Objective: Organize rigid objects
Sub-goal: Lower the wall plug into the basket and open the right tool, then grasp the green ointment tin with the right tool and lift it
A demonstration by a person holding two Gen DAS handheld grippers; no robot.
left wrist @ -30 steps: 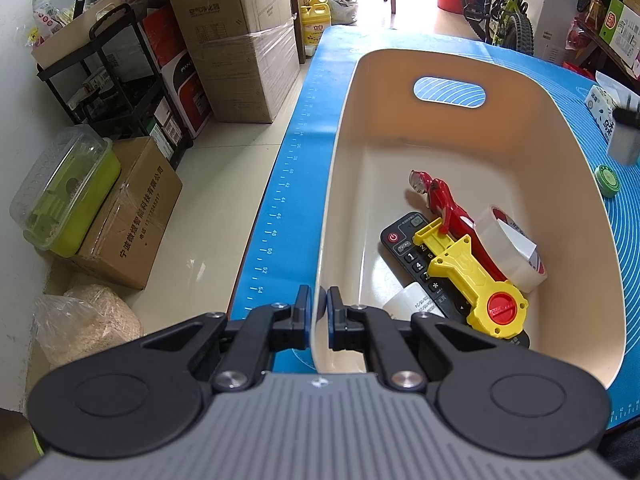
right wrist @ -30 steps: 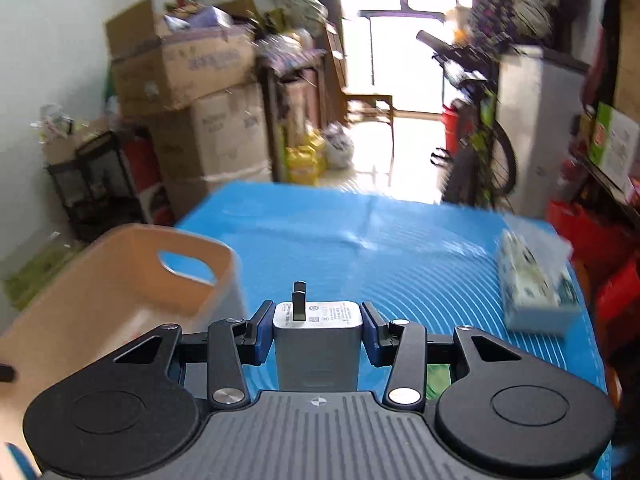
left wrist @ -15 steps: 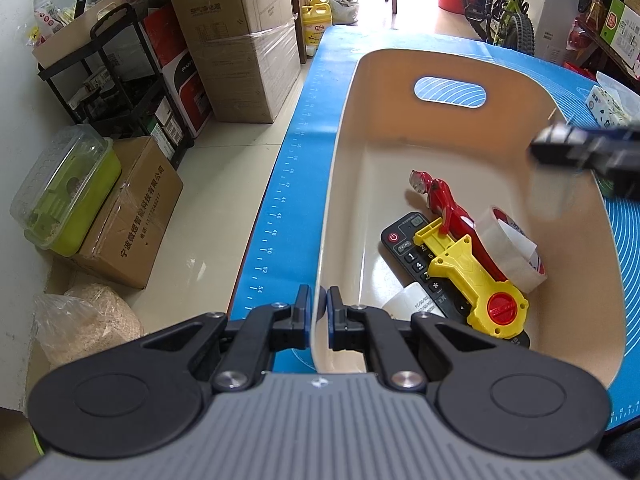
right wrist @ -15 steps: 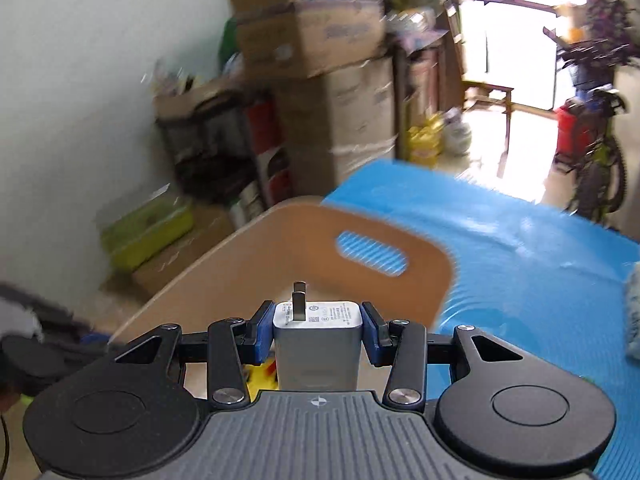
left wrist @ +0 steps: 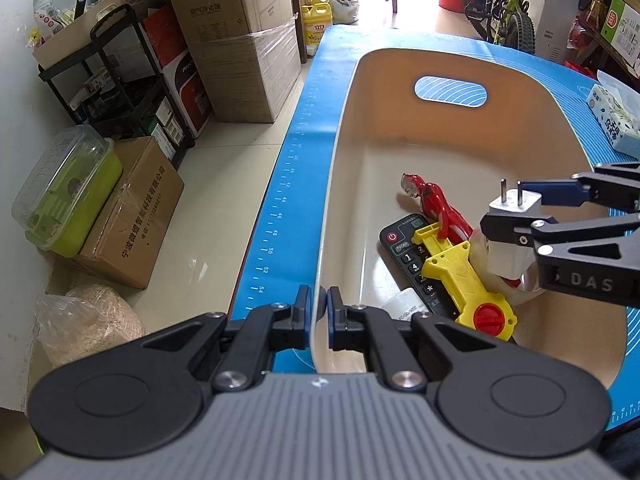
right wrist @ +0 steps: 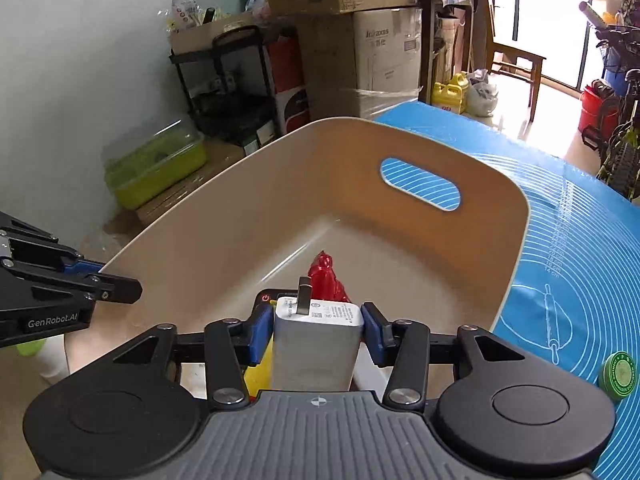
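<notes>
A beige bin (left wrist: 448, 140) stands on the blue mat (left wrist: 296, 184). My left gripper (left wrist: 319, 316) is shut on the bin's near left rim. Inside lie a red figure (left wrist: 438, 208), a black remote (left wrist: 404, 252), a yellow toy (left wrist: 464, 280) and a tape roll (left wrist: 524, 286). My right gripper (right wrist: 318, 332) is shut on a white charger plug (right wrist: 316, 344), held above the bin (right wrist: 280, 200), prongs up. The plug also shows in the left wrist view (left wrist: 510, 236), over the tape roll.
A tissue pack (left wrist: 610, 118) lies on the mat right of the bin. A green round tin (right wrist: 620, 370) sits on the mat (right wrist: 580, 280) at the right. Cardboard boxes (left wrist: 240, 40), a black shelf (left wrist: 120, 92) and a green container (left wrist: 68, 192) stand on the floor, left.
My right gripper swung left with the plug, from over the open mat to above the bin's contents. My left gripper kept its hold on the rim.
</notes>
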